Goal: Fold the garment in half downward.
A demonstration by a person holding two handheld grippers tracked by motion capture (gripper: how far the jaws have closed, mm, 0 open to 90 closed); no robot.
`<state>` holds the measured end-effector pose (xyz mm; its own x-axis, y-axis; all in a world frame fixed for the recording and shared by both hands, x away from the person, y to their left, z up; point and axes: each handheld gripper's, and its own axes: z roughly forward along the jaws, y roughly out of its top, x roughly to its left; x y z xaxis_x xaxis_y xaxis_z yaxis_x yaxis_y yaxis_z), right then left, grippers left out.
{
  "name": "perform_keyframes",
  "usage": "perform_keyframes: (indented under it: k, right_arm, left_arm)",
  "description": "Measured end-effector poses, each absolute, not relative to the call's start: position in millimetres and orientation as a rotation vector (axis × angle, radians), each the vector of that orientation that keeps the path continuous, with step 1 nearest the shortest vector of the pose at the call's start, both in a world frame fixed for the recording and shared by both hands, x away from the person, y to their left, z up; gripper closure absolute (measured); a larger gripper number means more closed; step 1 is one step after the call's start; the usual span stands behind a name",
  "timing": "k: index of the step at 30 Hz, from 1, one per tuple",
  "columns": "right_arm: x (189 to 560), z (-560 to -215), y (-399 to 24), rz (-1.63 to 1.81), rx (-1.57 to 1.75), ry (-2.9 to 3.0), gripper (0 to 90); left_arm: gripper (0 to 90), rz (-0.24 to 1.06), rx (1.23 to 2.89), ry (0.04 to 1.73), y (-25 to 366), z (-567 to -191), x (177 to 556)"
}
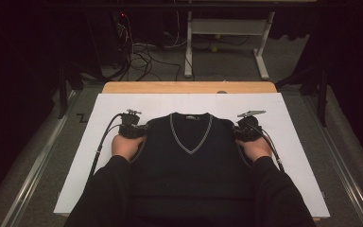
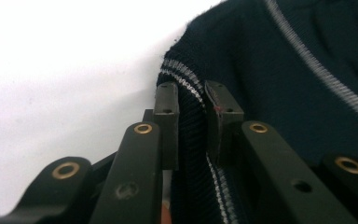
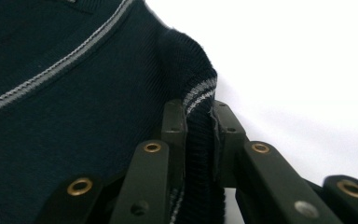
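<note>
Dark navy knitted sleeveless V-neck vest [image 1: 189, 165] with grey-striped trim lies flat, neck away from the person, on a white rectangular sheet [image 1: 288, 123] covering a light wooden table [image 1: 189, 87]. Left gripper [image 1: 139, 130] at the vest's left shoulder; its 2 jaws pinch the ribbed, striped armhole edge [image 2: 191, 121] between the pads. Right gripper [image 1: 238, 131] at the opposite shoulder, 2 jaws likewise clamped on the armhole rib [image 3: 199, 135]. Both hands rest on the sheet, just beside the vest's sides. Grey carpeted floor [image 1: 217, 61] and cables [image 1: 142, 54] beyond the table.
</note>
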<state>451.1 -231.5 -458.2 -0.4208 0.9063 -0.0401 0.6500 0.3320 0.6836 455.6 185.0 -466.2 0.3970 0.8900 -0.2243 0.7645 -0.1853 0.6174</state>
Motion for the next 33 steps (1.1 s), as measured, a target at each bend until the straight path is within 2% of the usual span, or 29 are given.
perform_keyframes:
  k: [3,10,16,19,24,33]
  right_arm:
    - [450,-446,-238,0.891,1.352,2.121,78.8]
    - [449,-414,-246,0.977,1.317,2.003,78.7]
    - [447,-363,-251,1.059,1.238,1.880,78.7]
    - [448,-350,-250,1.059,1.213,1.855,78.7]
    - [451,-330,-245,1.049,1.180,1.809,78.7]
    - [457,-304,-241,1.058,1.154,1.764,79.1]
  left_arm:
    - [73.6,0.298,1.883,1.362,198,-444,454]
    - [73.7,0.443,1.826,1.264,201,-398,452]
    - [73.5,0.549,1.768,1.204,202,-354,453]
    - [73.5,0.590,1.757,1.187,200,-337,455]
    - [73.6,0.591,1.727,1.193,200,-320,460]
    - [74.5,0.673,1.693,1.192,214,-299,469]
